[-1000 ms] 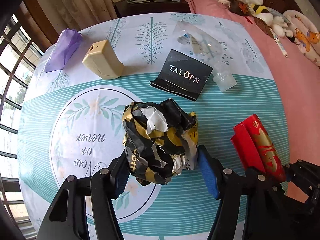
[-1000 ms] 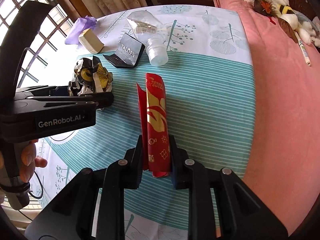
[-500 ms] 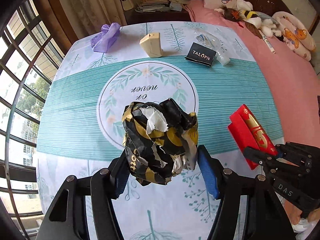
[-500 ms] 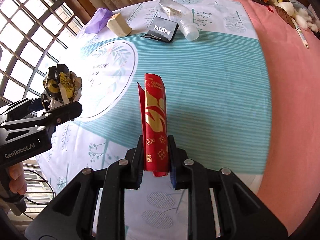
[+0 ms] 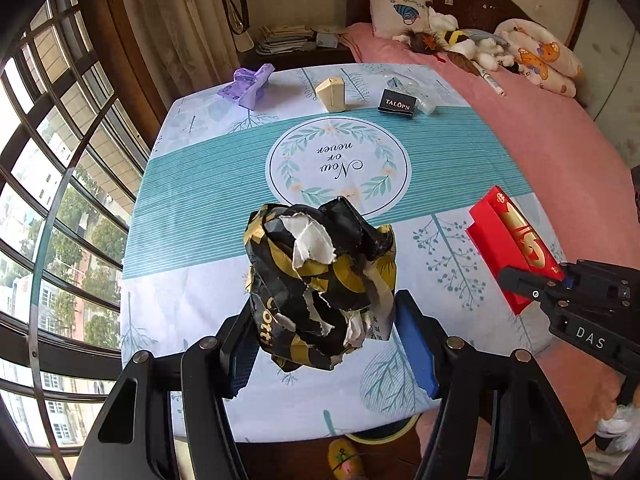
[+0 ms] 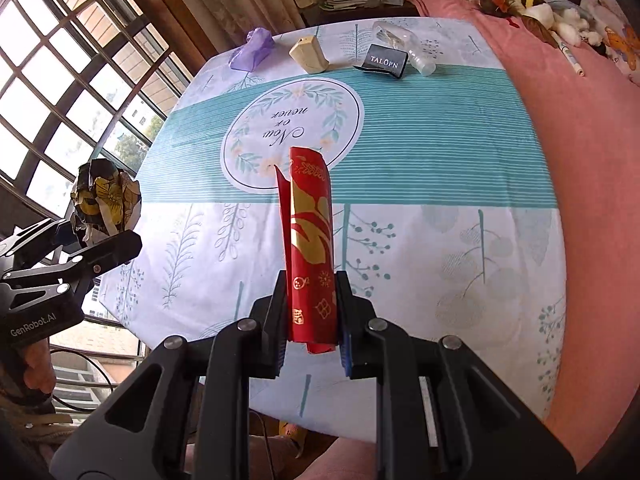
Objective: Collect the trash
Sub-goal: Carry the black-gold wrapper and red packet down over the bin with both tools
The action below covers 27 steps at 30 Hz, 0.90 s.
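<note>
My left gripper (image 5: 326, 340) is shut on a crumpled black-and-gold paper bag (image 5: 320, 284), held above the near edge of the table; it also shows in the right wrist view (image 6: 105, 200). My right gripper (image 6: 312, 312) is shut on a folded red-and-gold envelope (image 6: 310, 248), held above the near part of the table; the envelope shows at the right in the left wrist view (image 5: 512, 240). On the far side of the table lie a purple wrapper (image 5: 248, 86), a beige carton (image 5: 331, 94), a black TALOPN box (image 5: 397, 103) and a clear plastic bottle (image 6: 404, 46).
The table (image 5: 208, 184) has a teal and white floral cloth. A pink bed (image 5: 560, 128) with soft toys runs along its right side. Barred windows (image 5: 52, 184) are at the left. A cluttered nightstand (image 5: 288, 40) stands behind the table. A yellow slipper (image 5: 344, 456) lies on the floor below.
Both grippers have pulled back and up from the table, carrying the paper bag and the red envelope. The table items now look farther away.
</note>
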Tool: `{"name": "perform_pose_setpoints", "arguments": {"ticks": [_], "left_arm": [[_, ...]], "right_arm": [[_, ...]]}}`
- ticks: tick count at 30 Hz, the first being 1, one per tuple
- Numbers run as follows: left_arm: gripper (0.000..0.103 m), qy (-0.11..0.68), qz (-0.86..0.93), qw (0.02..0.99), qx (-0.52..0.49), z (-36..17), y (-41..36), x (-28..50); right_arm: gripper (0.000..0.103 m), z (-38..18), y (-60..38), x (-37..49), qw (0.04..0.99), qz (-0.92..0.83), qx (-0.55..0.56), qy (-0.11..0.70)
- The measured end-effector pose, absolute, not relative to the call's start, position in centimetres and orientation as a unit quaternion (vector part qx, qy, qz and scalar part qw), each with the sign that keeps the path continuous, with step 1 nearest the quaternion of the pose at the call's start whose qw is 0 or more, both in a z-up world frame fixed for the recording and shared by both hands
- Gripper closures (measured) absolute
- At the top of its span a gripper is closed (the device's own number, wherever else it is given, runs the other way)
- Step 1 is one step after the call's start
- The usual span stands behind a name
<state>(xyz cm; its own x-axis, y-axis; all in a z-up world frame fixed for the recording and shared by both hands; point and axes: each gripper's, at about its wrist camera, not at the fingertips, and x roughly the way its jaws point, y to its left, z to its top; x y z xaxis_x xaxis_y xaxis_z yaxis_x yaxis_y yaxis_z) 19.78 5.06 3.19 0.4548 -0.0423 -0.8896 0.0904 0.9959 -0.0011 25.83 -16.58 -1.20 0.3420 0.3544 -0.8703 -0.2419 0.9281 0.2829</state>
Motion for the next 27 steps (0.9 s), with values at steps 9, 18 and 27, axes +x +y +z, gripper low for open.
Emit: {"name": "perform_pose_setpoints", "arguments": {"ticks": [9, 18, 27], "left_arm": [[0.039, 0.519, -0.099, 0.847, 0.050, 2.9, 8.2, 12.0], [0.039, 0.558, -0.147, 0.815, 0.059, -0.5, 6.3, 5.6], [0.038, 0.606, -0.168, 0.776, 0.048, -8.1, 3.3, 0.7]], "right_arm": [[0.086, 0.0, -12.4, 15.4, 0.837, 0.131, 0.064, 0.527], [0.086, -1.9, -10.1, 7.2, 0.820, 0.115, 0.056, 0.557], [0.085, -9.1, -10.2, 1.5, 0.770, 0.116, 0.060, 0.624]]}}
